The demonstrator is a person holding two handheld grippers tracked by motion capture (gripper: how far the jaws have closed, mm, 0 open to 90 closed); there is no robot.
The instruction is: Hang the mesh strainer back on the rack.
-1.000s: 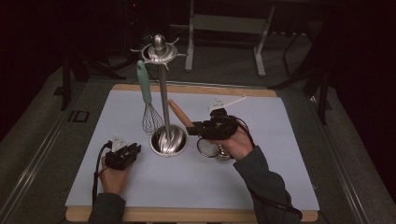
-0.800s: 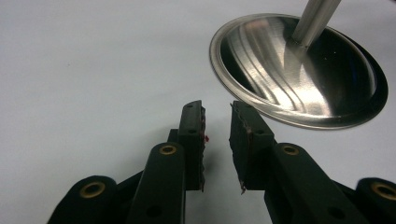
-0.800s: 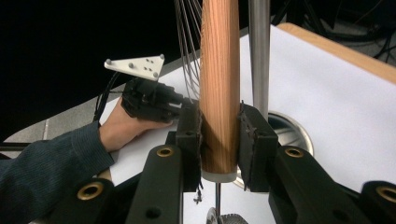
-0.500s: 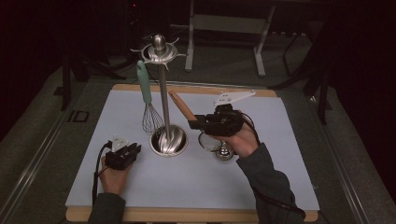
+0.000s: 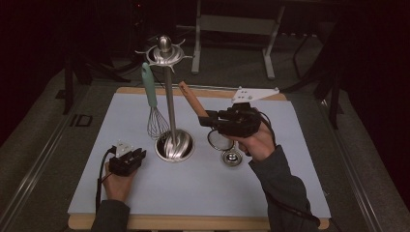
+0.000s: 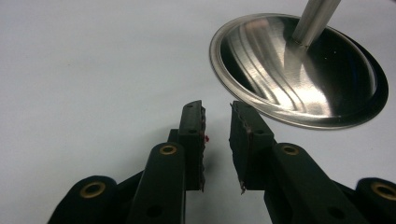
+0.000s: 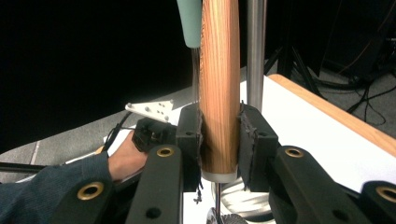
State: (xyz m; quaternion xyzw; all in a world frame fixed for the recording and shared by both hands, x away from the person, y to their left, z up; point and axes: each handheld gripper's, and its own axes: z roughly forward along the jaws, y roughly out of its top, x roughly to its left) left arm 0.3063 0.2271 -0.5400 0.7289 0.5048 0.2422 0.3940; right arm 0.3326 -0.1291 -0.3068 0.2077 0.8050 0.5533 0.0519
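Wooden-handled strainer [image 5: 220, 140] lifted just right of the stand [image 5: 169, 96], handle tilted toward its top.

It looks light and stiff, the wood offering good grip; the right gripper [image 7: 219, 135] is clamped on the handle's lower end, a hold that seems secure. A whisk [image 5: 152, 104] hangs on the stand's left. The left gripper [image 6: 217, 135], jaws slightly apart and holding nothing, rests near the stand's base.
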